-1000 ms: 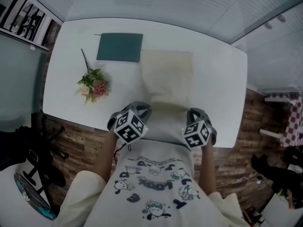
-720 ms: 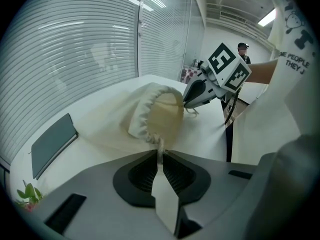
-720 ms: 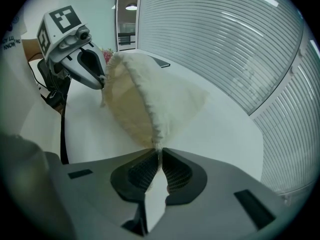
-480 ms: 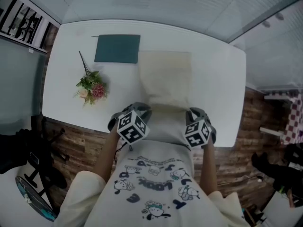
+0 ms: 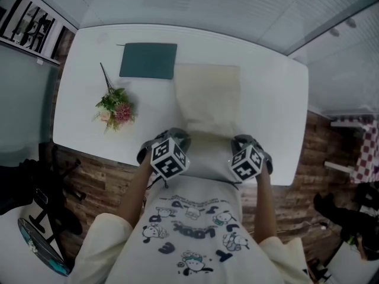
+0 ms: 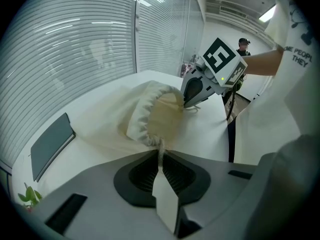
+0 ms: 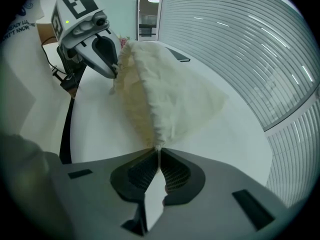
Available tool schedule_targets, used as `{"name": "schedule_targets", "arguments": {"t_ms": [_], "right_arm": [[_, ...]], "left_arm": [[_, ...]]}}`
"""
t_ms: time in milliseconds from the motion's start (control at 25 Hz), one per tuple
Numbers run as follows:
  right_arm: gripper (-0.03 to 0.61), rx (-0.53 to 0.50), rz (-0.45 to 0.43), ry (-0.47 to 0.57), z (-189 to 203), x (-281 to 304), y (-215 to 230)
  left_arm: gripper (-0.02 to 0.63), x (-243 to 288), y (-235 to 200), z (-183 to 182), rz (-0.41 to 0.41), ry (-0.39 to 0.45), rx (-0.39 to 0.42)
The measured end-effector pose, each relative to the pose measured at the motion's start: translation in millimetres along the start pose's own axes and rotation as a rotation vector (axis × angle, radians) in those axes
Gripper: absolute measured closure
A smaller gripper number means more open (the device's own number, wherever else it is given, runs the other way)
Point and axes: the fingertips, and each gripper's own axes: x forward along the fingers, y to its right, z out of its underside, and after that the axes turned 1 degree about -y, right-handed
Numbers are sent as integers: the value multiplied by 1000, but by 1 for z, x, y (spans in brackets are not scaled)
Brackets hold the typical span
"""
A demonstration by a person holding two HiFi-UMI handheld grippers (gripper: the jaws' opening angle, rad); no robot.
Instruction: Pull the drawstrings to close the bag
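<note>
Since both grippers sit right over the near table edge [image 5: 278,179] at 6 o'clock, there's barely any tabletop behind them, just my shirt and the wood floor [image 5: 95,176] below. My left gripper [image 6: 160,155] has its jaws pinched together on the left drawstring [image 6: 160,145], and my right gripper [image 7: 159,153] is clamped the same way on the right drawstring [image 7: 158,147]. The cream bag [image 5: 207,96] has its mouth between the two of them, ruffled up and partly gathered, with the body lying flat toward 12 o'clock in the middle of the table.

Room-wise, the right side at 1 to 3 o'clock is bare white top all the way to the edge. The left is more crowded. A little flower sprig [image 5: 116,108] lies at 10 o'clock, well apart from the bag, and a dark teal pad [image 5: 148,60] at 11 o'clock lies just beside the bag's far left corner. Past the far edge it's slatted white wall [image 5: 195,5].
</note>
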Motion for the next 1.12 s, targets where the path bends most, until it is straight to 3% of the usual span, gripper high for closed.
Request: {"name": "schedule_targets", "arguments": {"t_ms": [200, 520, 760, 1000, 1120], "right_arm": [[554, 51, 26, -14, 5, -3, 4], [555, 131, 103, -47, 25, -13, 21], [555, 350, 163, -9, 25, -15, 31], [557, 659, 186, 72, 27, -21, 41], [557, 756, 230, 112, 33, -23, 51]], "left_arm": [[558, -1, -4, 6, -30, -12, -98], [565, -20, -40, 41, -191, -62, -269], [565, -32, -57, 55, -295, -29, -512], [565, -40, -67, 64, -364, 58, -773], [565, -43, -71, 73, -413, 75, -872]]}}
